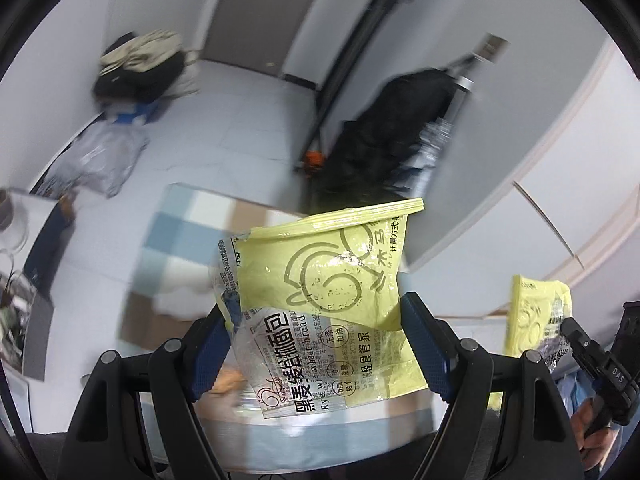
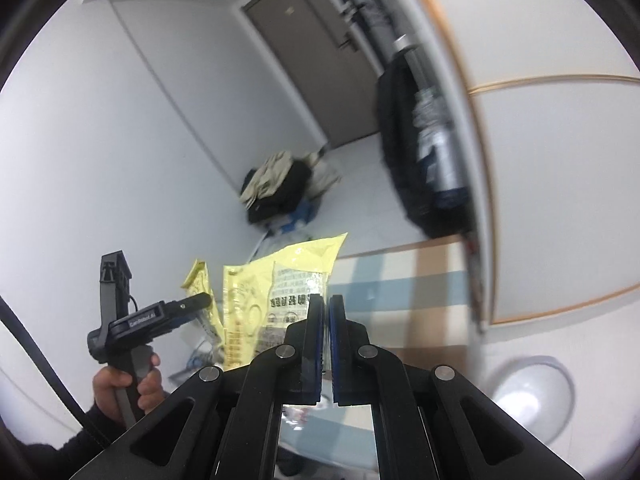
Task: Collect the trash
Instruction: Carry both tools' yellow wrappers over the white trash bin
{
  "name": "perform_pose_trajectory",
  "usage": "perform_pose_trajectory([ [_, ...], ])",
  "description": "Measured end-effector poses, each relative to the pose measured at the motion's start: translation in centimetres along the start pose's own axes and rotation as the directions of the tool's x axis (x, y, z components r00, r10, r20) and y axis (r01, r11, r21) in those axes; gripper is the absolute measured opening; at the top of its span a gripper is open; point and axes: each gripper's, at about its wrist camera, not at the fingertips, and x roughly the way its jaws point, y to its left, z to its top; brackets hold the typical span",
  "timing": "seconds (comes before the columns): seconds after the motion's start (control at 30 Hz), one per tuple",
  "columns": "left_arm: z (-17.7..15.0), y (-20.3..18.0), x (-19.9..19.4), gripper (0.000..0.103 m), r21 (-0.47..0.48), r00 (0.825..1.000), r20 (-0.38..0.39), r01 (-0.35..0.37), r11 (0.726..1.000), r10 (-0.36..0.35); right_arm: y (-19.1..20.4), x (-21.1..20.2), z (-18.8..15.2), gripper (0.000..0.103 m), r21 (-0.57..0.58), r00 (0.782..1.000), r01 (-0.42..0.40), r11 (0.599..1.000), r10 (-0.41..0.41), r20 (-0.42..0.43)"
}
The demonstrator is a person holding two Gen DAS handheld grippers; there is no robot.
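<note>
1. A yellow-green bread wrapper (image 1: 320, 280) is being held up in the air by the left gripper (image 1: 316, 344). Its blue-padded fingers (image 1: 424, 344) are pressed against the wrapper's two sides, partly closed with the crumpled plastic filling the gap between them.

2. A second yellow wrapper (image 2: 276, 300) is being pinched by the right gripper (image 2: 326, 340). Its fingers (image 2: 314, 344) are drawn almost together, with only a thin slit between them, and the wrapper's edge appears to be caught there. In the left wrist view this second wrapper (image 1: 536, 320) is seen hanging at the far right, at the tip of the right gripper (image 1: 576, 336).

3. In the right wrist view the left gripper (image 2: 200, 304) is seen at the lower left, held in a bare hand (image 2: 128, 388), with the first wrapper (image 2: 200, 284) showing beside its tip.

4. Both wrappers are being carried above a surface covered in a blue, white and brown checked cloth (image 1: 188, 236), probably a worktop. A white tiled floor (image 1: 240, 120), a heap of bags (image 1: 140, 64) by a wall and a grey door (image 2: 316, 64) are lying beyond.

5. As a judgement, the picking-up of two pieces of trash is done, and the dropping of them is still left. No bin can be made out for certain; a clear plastic bag (image 1: 100, 156) on the floor and a dark bag (image 1: 396, 132) by the cupboard may be serving, but this cannot be told.

6. Whether more trash is lying about cannot be told, since much of both views is blurred.
</note>
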Motion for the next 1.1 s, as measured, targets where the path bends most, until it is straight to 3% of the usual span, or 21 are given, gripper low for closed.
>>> perform_pose_trajectory([
  [0.23,-0.7,-8.0,2.6,0.078,0.125,0.997,-0.054,0.059,0.99,-0.053,-5.1,-7.9,-0.9,0.003,0.088,0.976,0.154,0.984,-0.165,0.144],
  [0.43,-1.9,-13.0,5.4,0.078,0.253,0.998,-0.066,0.037,0.967,-0.021,-10.1,-11.2,-2.9,0.003,0.201,0.942,0.267,0.943,-0.299,0.152],
  [0.53,-2.4,-15.2,7.4,0.078,0.273,0.994,-0.107,0.065,0.96,-0.037,-12.7,-11.9,-4.2,0.003,0.248,0.917,0.336,0.909,-0.376,0.134],
  [0.77,-3.8,-19.3,10.5,0.078,0.354,0.988,-0.15,0.075,0.932,-0.022,-17.6,-10.6,-6.1,0.003,0.325,0.883,0.426,0.844,-0.466,0.053],
  [1.1,-5.7,-22.9,16.2,0.078,0.398,0.971,-0.238,0.085,0.913,0.013,-23.8,-6.1,-9.1,0.004,0.378,0.873,0.476,0.794,-0.477,-0.1],
])
